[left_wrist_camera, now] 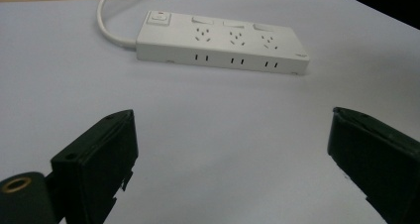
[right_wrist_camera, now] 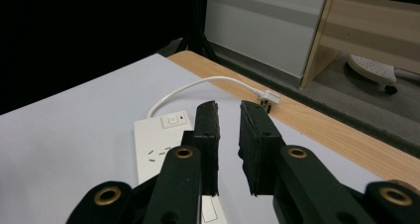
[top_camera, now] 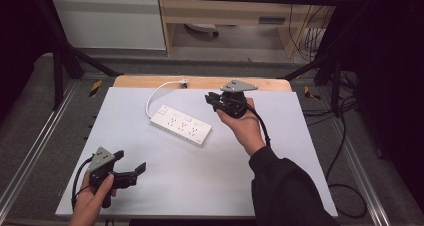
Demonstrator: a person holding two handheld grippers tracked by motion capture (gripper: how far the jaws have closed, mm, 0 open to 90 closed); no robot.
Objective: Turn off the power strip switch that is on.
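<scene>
Two hand-held tongs hover untouching: left tongs (top_camera: 131, 172) spread wide near the surface (top_camera: 165, 181) edge, right tongs (top_camera: 214, 100) nearly pressed together, empty, above the white power strip (top_camera: 181, 124) lying mid-surface, unplugged.

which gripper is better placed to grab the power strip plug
Right, probably. The right gripper hangs beside the power strip near the plug at the table's far edge; the left gripper sits at the near corner.

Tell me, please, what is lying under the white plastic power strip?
The white plastic power strip lies flat on a pale grey sheet that covers the wooden table. What is directly beneath the strip is hidden by its body.
</scene>
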